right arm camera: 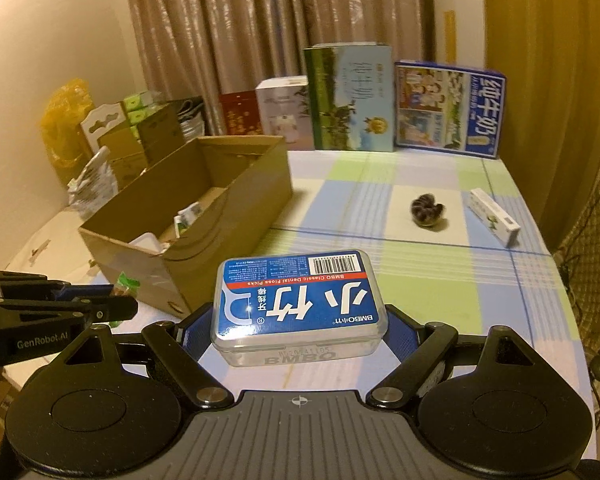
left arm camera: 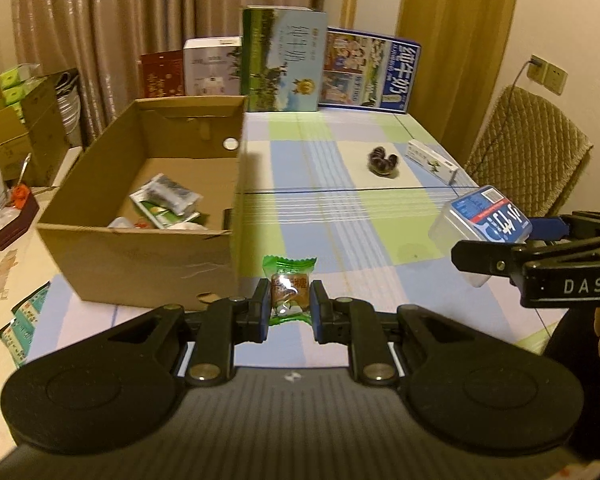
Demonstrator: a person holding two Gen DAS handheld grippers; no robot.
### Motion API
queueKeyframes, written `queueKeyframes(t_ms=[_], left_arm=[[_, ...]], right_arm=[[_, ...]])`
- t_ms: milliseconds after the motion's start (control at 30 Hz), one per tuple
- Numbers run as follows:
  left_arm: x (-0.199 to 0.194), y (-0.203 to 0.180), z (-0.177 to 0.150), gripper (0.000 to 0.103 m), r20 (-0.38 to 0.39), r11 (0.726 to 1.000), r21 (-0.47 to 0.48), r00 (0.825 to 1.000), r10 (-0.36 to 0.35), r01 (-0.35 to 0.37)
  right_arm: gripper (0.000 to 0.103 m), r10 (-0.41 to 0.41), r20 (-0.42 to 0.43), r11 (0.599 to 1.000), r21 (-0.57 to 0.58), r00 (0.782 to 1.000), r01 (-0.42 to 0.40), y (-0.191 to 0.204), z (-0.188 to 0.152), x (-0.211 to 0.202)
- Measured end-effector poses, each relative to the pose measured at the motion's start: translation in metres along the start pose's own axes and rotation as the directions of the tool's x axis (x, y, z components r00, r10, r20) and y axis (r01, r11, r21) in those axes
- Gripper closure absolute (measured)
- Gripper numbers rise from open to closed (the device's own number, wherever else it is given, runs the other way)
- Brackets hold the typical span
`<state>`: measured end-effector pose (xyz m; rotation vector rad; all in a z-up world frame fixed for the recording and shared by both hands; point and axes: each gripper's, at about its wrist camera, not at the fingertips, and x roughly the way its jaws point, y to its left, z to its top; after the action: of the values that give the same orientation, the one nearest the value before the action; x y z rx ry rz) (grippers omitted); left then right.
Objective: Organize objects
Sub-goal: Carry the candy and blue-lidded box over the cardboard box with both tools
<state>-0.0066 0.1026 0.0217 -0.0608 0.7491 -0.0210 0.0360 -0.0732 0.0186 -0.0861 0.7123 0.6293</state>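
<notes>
Candy (left arm camera: 290, 295) sits clamped between left fingers (left arm camera: 260, 310) beside box (left arm camera: 140, 256).

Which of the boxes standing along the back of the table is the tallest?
The green landscape box in the middle of the row. Its top rises above the blue box on its right and the white box and red box on its left.
</notes>
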Motion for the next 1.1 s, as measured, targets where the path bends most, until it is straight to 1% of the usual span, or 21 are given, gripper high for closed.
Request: queueKeyframes(t_ms=[300,700,900,1100], left_arm=[[-0.016,0.025,-0.001,0.087,0.018,0.998,-0.023,0.998,0.052,-0.051],[-0.034,0.062,0.009,0.087,0.045,0.992,-0.053,0.992,0.115,-0.113],[-0.036,0.081,0.022,0.087,0.059,0.989,-0.051,0.988,0.142,-0.139],[-0.026,0.102,0.041,0.087,0.067,0.987,-0.047,0.986,0.154,-0.151]], right_arm=[[0.019,0.049,-0.017,0.997,-0.057,0.999,-0.05,0.026,0.004,0.011],[0.02,0.125,-0.011,0.982,-0.138,0.992,-0.126,0.071,0.027,0.035],[0.02,0.153,-0.012,0.974,-0.17,0.988,-0.152,0.089,0.041,0.05],[0.019,0.161,-0.012,0.971,-0.179,0.987,-0.161,0.1,0.06,0.071]])
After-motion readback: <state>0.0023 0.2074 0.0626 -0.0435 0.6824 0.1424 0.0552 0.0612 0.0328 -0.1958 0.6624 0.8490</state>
